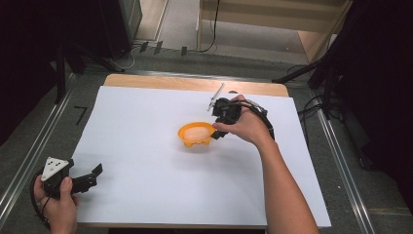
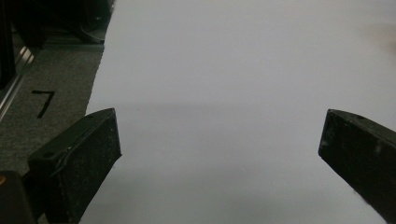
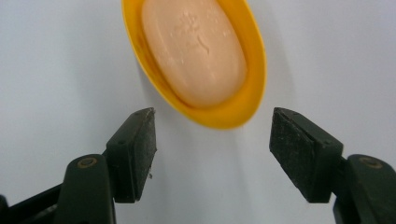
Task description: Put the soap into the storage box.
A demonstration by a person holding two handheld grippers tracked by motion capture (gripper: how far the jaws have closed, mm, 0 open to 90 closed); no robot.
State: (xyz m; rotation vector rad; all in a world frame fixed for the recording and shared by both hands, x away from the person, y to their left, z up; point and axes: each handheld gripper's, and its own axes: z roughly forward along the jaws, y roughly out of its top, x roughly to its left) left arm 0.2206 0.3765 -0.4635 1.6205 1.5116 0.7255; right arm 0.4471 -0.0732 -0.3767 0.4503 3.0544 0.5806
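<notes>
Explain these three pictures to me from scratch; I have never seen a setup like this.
There is no robot here. A person sits at a wooden table covered by a white sheet and holds a hand tool with two black jaws in each hand.

The high view looks down from above the person. The other two pictures come from small cameras that ride on the tools and look out along their jaws.

The left gripper rests near the sheet's near left corner, jaws wide apart and empty. The right gripper is beside an orange soap dish with a peach bar of soap in it. Its jaws stand apart just short of the dish's rim, gripping nothing.
</notes>
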